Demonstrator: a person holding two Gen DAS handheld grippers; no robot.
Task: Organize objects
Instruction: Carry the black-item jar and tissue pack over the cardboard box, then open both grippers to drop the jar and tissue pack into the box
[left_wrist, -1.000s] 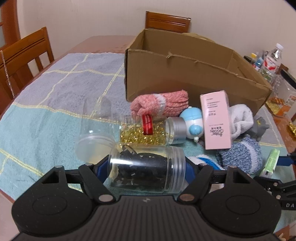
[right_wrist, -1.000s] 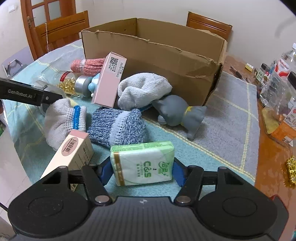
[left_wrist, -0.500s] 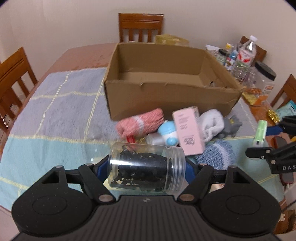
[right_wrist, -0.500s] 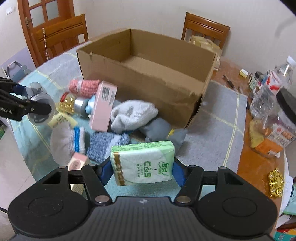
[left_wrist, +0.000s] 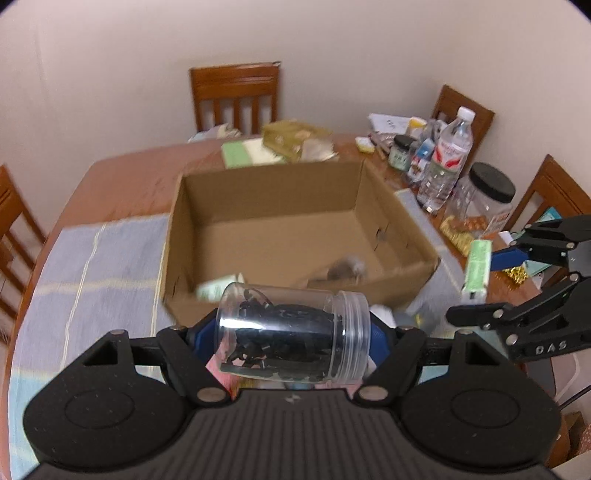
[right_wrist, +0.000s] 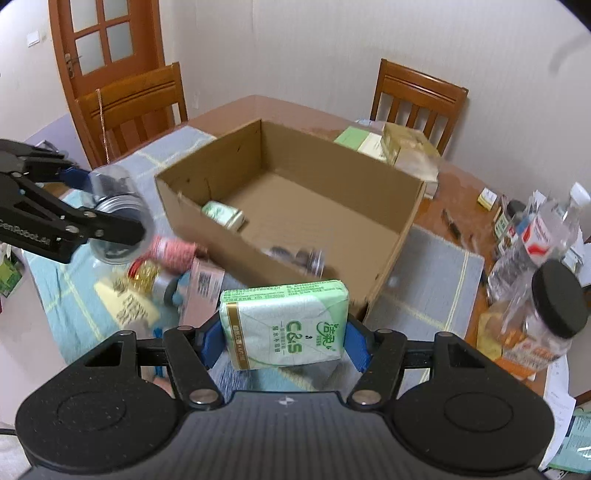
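Left gripper (left_wrist: 295, 341) level above cardboard box (left_wrist: 236, 295) near rim, fingers grasping clear jar (left_wrist: 291, 336) sideways; right gripper (right_wrist: 283, 341), 3 o'clock, clamps tissue pack (right_wrist: 284, 325)

The clear plastic jar (left_wrist: 293, 334) is glossy and smooth, with a ridged screw lid, and holds matt black bits. The green-and-white tissue pack (right_wrist: 284, 328) wears a thin, shiny plastic wrap, slightly creased. The open brown cardboard box (right_wrist: 388, 254) is matt and rough, its edges ragged. The pale blue-grey checked tablecloth (left_wrist: 96, 258) looks like soft woven cloth. The reddish-brown wooden chairs (right_wrist: 419, 98) have a smooth varnished sheen. Both grippers' black bodies are grainy matt plastic, with shiny metal rivets.
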